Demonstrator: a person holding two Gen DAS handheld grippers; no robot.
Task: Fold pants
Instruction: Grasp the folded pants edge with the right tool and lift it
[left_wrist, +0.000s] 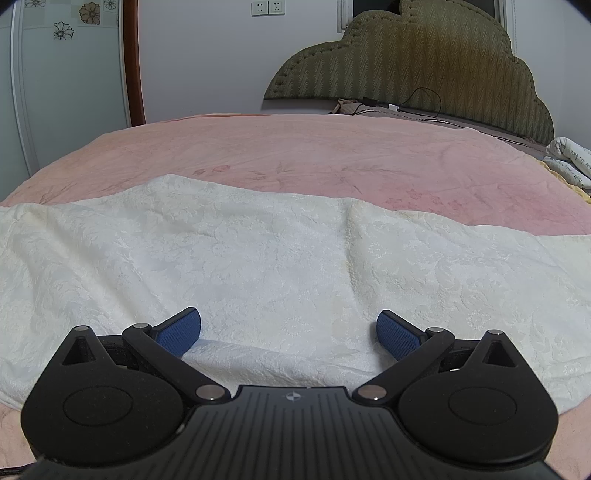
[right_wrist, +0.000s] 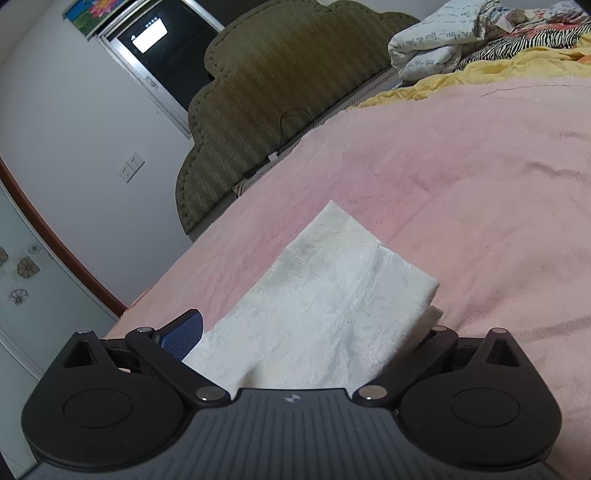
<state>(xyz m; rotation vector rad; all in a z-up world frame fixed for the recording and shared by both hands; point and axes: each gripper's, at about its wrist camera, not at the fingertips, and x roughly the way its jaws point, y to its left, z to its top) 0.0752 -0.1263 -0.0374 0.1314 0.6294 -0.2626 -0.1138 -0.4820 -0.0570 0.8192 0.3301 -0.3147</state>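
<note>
On the pink bed (left_wrist: 295, 147), white pants (left_wrist: 258, 258) lie between both grippers' wide-spread fingers (left_wrist: 179, 332).

Embossed white cloth pants (left_wrist: 280, 258)

The left gripper (left_wrist: 289, 334) has a matte black ribbed body with a small round emblem at its twelve o'clock edge, two rounded lobes each bearing a shallow oval recess, and black linkage arms pinned with silver screws, ending in blue dimpled pads (left_wrist: 179, 332). A black cable leaves its body at about seven o'clock. The right gripper (right_wrist: 295, 336) is built the same, in a greyer tone, with a pale emblem on the ribbed body, triangular cut-outs in both lobes toward ten and two o'clock, and one blue textured pad (right_wrist: 183, 338) showing.
</note>
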